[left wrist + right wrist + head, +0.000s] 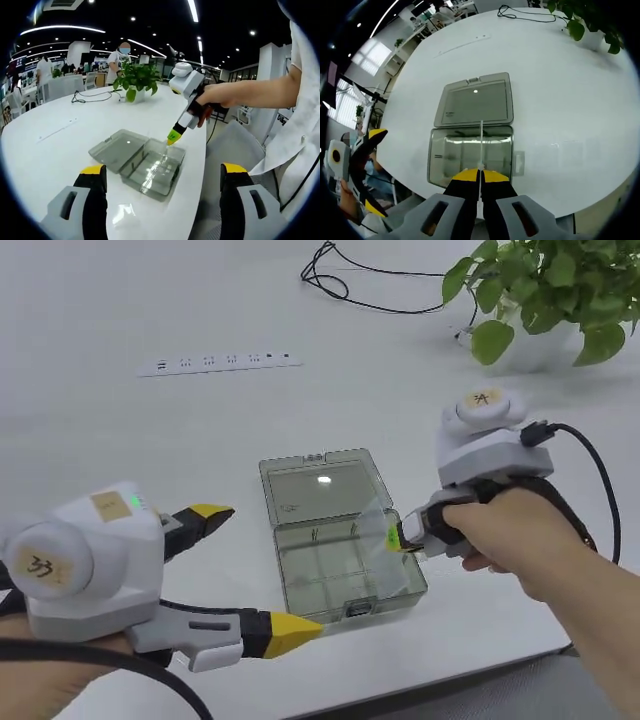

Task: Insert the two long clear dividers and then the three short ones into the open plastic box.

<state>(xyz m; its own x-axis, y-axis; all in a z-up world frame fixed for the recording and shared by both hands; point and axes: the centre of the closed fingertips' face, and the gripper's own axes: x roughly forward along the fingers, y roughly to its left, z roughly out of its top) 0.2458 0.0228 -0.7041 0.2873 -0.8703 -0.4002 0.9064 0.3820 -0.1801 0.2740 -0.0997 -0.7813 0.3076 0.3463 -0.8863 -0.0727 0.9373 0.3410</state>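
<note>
The open clear plastic box [310, 575] lies near the table's front edge, its lid [320, 488] folded flat behind it. My right gripper [396, 538] is shut on a clear divider [398, 570] and holds it tilted over the box's right side. In the right gripper view the divider [481, 142] shows edge-on, running from the shut jaws [480, 175] across the box [455, 150]. My left gripper [250, 572] hovers open to the left of the box with nothing in it. In the left gripper view the right gripper [175, 134] points down into the box [150, 167].
A white power strip [220, 362] lies at the back of the table. Further back are a black cable [360, 285] and a potted plant [545, 290] at the right. The table's front edge runs just below the box. People stand in the far background.
</note>
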